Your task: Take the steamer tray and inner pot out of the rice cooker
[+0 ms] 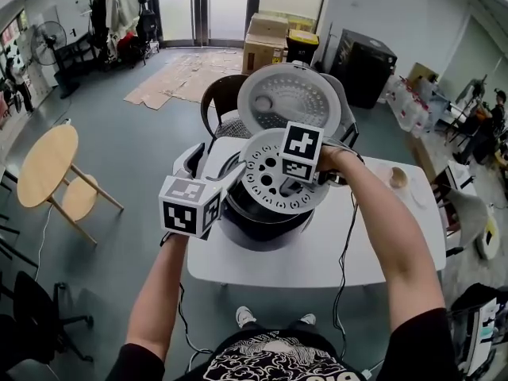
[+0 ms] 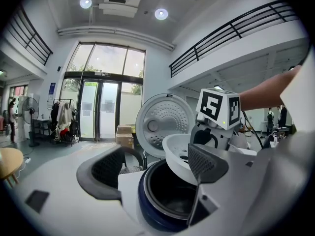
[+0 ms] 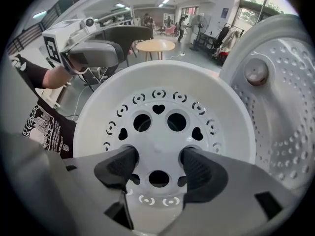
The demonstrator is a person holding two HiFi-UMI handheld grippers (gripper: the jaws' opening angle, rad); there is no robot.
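Steamer tray (image 3: 162,107) is lifted clear of the rice cooker (image 1: 262,227), tilted above it, with the right gripper (image 3: 158,167) clamped on its centre holes. The inner pot (image 2: 173,196) remains inside, on the desk (image 1: 397,240). The left gripper (image 2: 156,168) hovers empty, jaws apart. No brand is readable.

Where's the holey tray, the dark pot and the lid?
steamer tray (image 3: 158,144), right gripper view, flat middle between holes.
inner pot (image 2: 171,195), left gripper view, dark inside wall.
cooker lid (image 1: 290,98), head view, dotted inner face.

White perforated steamer tray (image 1: 270,185) tilted above open rice cooker (image 1: 262,230), dark inner pot (image 2: 172,193) seated inside
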